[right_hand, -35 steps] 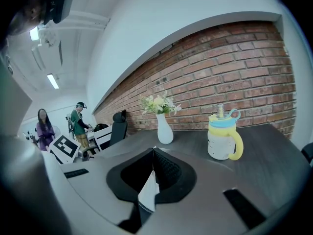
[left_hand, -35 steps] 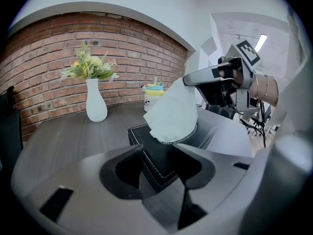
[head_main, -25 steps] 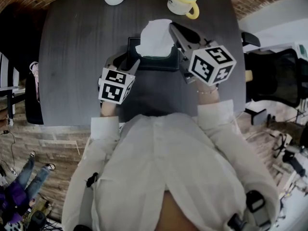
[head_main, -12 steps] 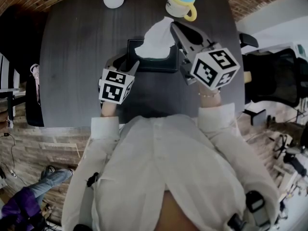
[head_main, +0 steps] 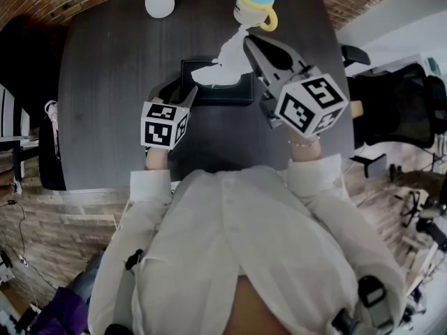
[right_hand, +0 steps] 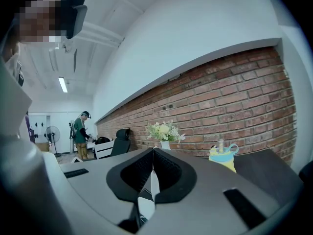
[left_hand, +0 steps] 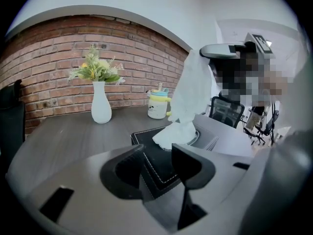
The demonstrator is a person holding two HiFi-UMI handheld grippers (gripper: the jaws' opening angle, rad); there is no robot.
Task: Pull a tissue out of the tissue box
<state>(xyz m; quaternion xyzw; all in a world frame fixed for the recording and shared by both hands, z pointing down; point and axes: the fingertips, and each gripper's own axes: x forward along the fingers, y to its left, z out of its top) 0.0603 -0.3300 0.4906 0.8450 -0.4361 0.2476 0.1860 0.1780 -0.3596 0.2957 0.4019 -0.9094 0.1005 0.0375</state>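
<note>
While the right gripper [head_main: 246, 39] hangs above the far right side of the box, its jaws are pressed together on the top edge of a white paper tissue [head_main: 225, 60]. The tissue stretches down from the jaw tips and bunches where it enters the opening of a flat black leather tissue box with pale stitching [head_main: 209, 95]. The box lies near the middle of a dark grey wooden table [head_main: 105, 82]. The left gripper [head_main: 180, 91] sits at the box's near left corner, jaws apart, with that corner between them. Beyond the box stand a white ceramic vase of flowers [head_main: 159, 0] and a yellow mug with a blue lid [head_main: 253, 2], both near the table's far edge.
</note>
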